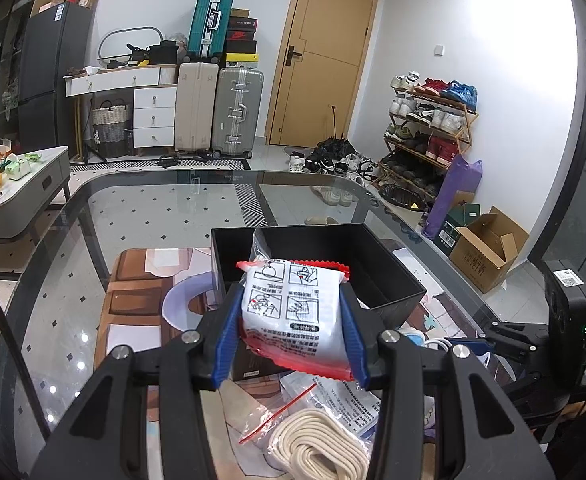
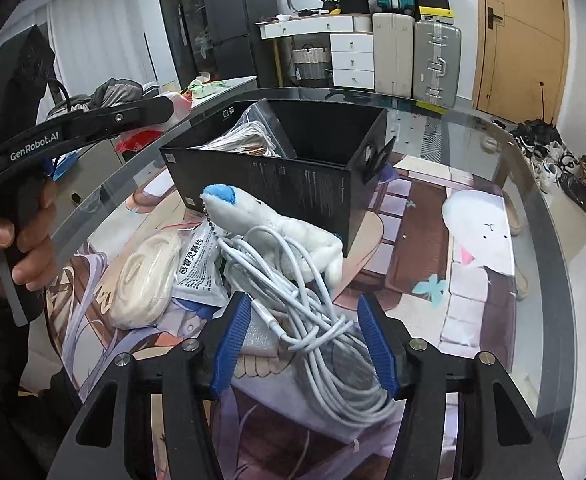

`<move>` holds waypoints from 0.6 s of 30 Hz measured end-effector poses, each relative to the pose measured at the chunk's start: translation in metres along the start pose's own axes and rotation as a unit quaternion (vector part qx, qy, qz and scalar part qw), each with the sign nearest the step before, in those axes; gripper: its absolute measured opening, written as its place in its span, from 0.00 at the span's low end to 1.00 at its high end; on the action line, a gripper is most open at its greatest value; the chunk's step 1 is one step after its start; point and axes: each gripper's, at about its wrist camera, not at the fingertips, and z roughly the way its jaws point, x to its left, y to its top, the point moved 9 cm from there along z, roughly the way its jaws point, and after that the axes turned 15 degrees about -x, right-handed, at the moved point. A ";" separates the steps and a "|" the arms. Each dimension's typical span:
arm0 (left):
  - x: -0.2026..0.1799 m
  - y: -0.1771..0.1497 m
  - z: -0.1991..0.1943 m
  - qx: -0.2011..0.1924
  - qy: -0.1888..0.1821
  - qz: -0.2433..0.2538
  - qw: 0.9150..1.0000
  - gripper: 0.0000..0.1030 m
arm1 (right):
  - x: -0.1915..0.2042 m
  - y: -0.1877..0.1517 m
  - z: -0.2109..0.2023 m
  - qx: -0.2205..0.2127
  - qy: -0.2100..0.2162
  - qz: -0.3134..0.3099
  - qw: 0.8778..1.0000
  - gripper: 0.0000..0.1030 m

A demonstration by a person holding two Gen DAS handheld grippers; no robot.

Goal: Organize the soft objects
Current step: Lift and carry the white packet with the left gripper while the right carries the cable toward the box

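My left gripper point(image 1: 293, 320) is shut on a white soft packet with red edges point(image 1: 293, 312), held above the table just before the open black box point(image 1: 333, 264). The box point(image 2: 293, 176) holds a clear bag of cord point(image 2: 249, 132). My right gripper point(image 2: 303, 340) is open over a tangle of white cable point(image 2: 313, 320). A white plush toy with a blue patch point(image 2: 277, 220) lies against the box. A coil of cream rope in a bag point(image 2: 145, 276) and a white printed sachet point(image 2: 197, 268) lie to the left; the rope also shows in the left wrist view point(image 1: 321, 444).
The glass table point(image 1: 133, 208) carries a printed mat point(image 2: 473, 240). The left gripper's body point(image 2: 33, 140) and hand stand at the left in the right wrist view. A flat black box point(image 1: 253, 364) lies under the held packet. Suitcases, a shoe rack and cartons stand beyond the table.
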 end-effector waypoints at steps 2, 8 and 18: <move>-0.002 -0.002 0.000 0.000 -0.001 0.001 1.000 0.43 | 0.005 -0.001 0.002 0.004 0.007 -0.014 1.000 0.53; -0.002 -0.002 0.000 0.000 -0.001 0.001 1.000 0.43 | 0.017 0.001 -0.003 -0.005 0.025 -0.029 0.999 0.45; -0.001 -0.002 -0.002 -0.006 0.001 -0.004 1.000 0.43 | 0.026 0.031 -0.033 -0.061 0.040 -0.014 0.997 0.21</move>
